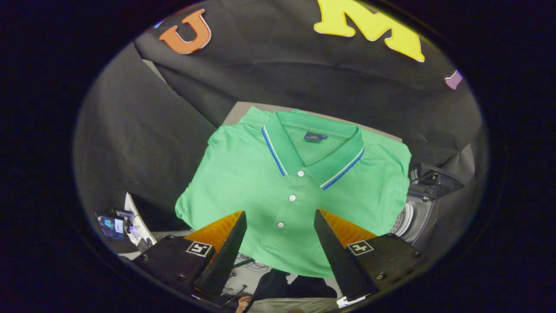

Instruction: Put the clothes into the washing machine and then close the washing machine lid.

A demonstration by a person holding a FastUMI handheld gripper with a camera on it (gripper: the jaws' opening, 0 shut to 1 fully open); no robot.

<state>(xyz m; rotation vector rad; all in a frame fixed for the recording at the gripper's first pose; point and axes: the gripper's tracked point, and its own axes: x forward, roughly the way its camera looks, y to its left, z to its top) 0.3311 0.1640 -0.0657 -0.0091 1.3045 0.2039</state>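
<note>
- Step in hand, by the look of it: the approach, with the shirt not yet gripped.
- Gripper (280, 226) is spread open above the green polo shirt (260, 174), which lies flat on the bench (238, 111).
- Next move likely calls for lowering and pinching the fabric.
- Count: one shirt, three placket buttons, one washing machine (415, 215) just beside the shirt.

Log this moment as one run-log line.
phase: approach | gripper: open, above shirt placket | green polo shirt: folded flat on table, ungrasped | washing machine: beside shirt, drum visible
</note>
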